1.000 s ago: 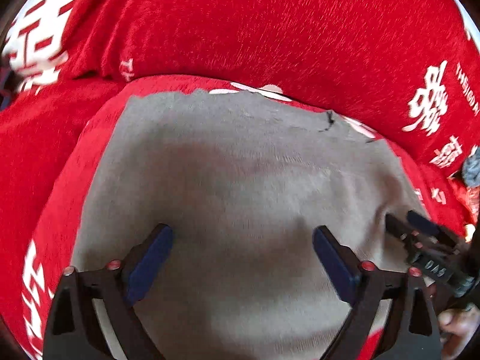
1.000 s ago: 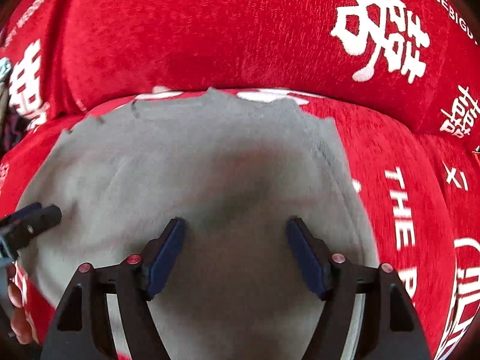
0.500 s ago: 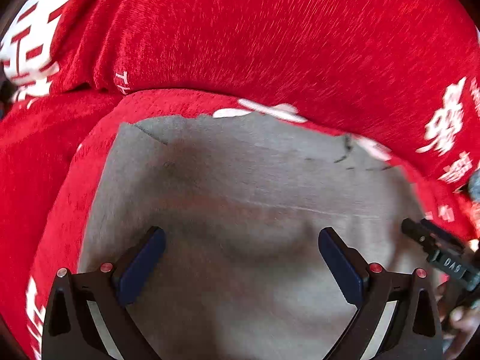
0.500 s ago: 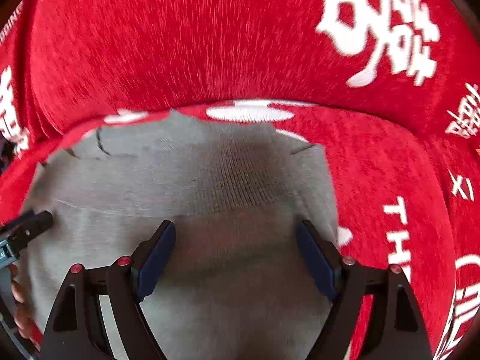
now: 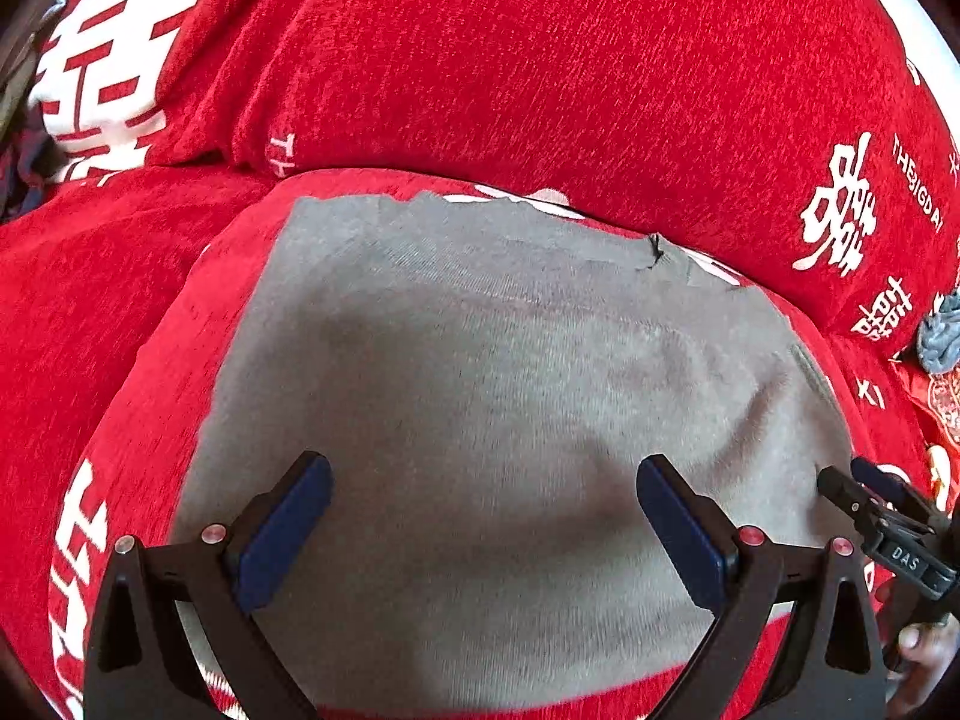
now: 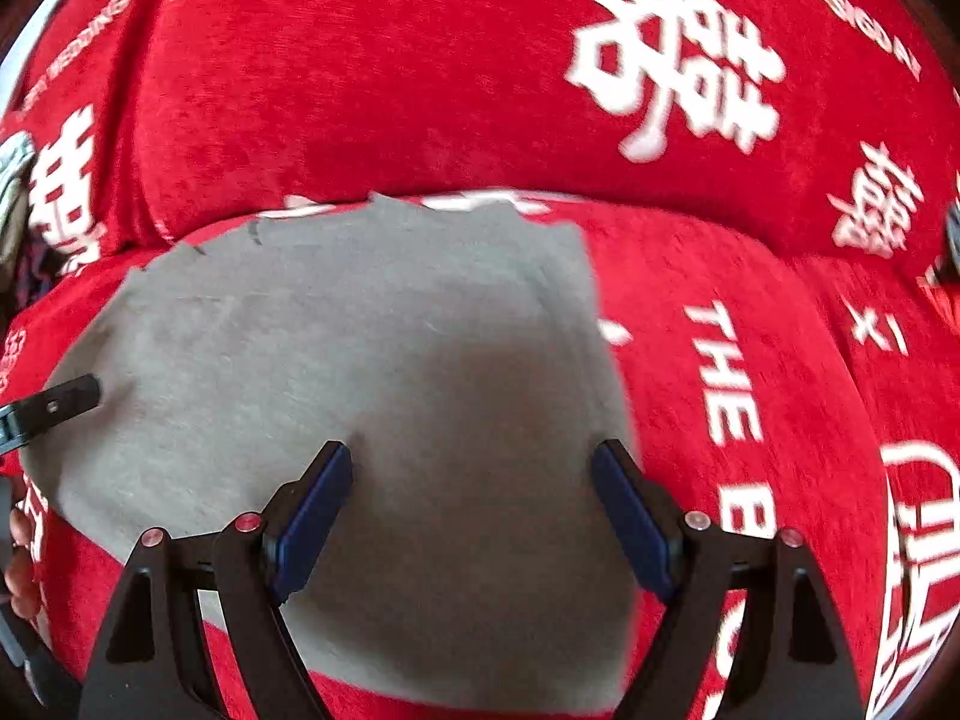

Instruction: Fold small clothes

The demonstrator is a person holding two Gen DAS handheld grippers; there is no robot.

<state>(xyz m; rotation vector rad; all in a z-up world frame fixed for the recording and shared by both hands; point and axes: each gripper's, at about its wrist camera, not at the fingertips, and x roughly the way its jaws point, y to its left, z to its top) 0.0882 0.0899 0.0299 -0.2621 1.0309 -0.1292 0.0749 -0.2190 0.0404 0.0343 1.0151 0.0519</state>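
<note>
Since half a second ago, both wrist views are drawn back from the red sofa cover (image 5: 540,60), so more of the grey garment (image 5: 510,390) lying flat on it is shown. The left gripper (image 5: 483,528) and right gripper (image 6: 471,516) are held spread and empty above its near half. The knit is judged light, limp and non-slippery, best pinched at the left and right near corners; its long axis appears to run left to right, the far edge toward the backrest.
</note>
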